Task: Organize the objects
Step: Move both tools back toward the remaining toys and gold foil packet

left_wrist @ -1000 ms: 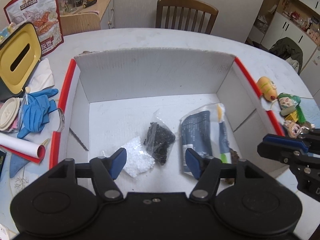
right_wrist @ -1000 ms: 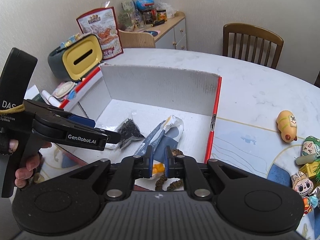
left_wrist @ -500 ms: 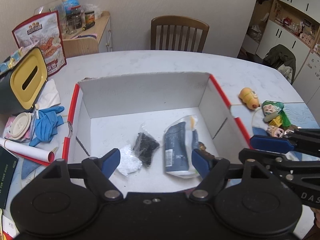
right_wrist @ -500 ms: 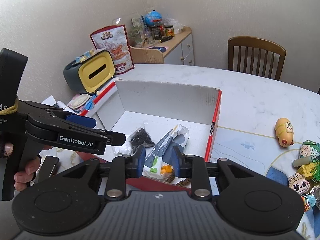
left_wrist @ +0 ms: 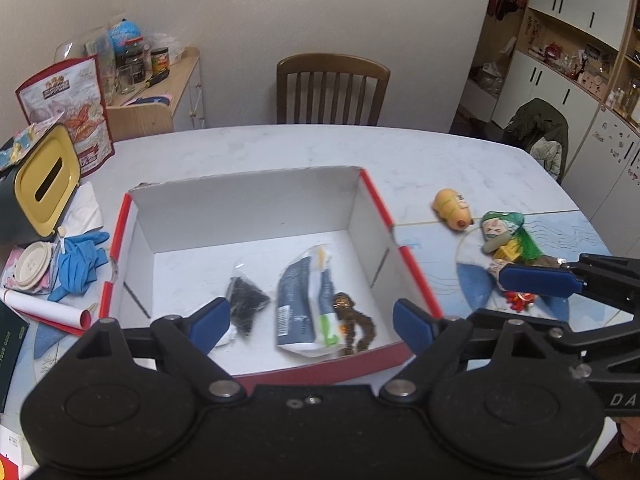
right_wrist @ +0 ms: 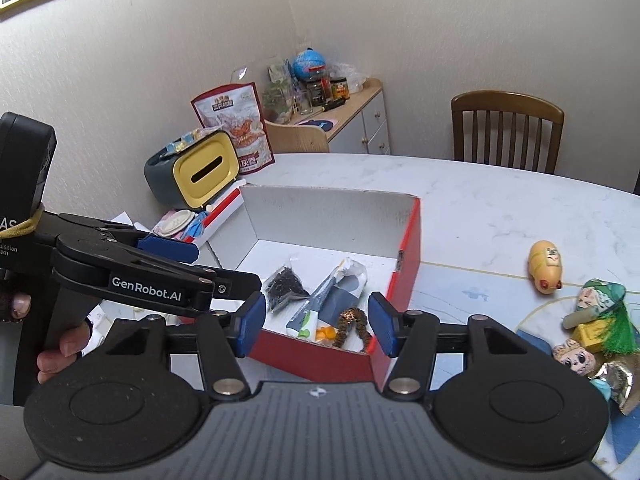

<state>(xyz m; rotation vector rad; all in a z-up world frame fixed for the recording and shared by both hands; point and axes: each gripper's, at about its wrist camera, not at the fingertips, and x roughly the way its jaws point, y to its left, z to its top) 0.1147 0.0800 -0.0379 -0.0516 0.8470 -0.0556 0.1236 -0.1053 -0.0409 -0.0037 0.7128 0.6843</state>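
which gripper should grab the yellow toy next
Right, probably. The yellow toy lies on the table to the right of the red box, on the right gripper's side, and its jaws have just been opening with nothing between them.

wall (left_wrist: 320, 8): cream | chair (left_wrist: 332, 88): wooden, behind white table (left_wrist: 300, 148) | cupboards (left_wrist: 560, 92): white, right
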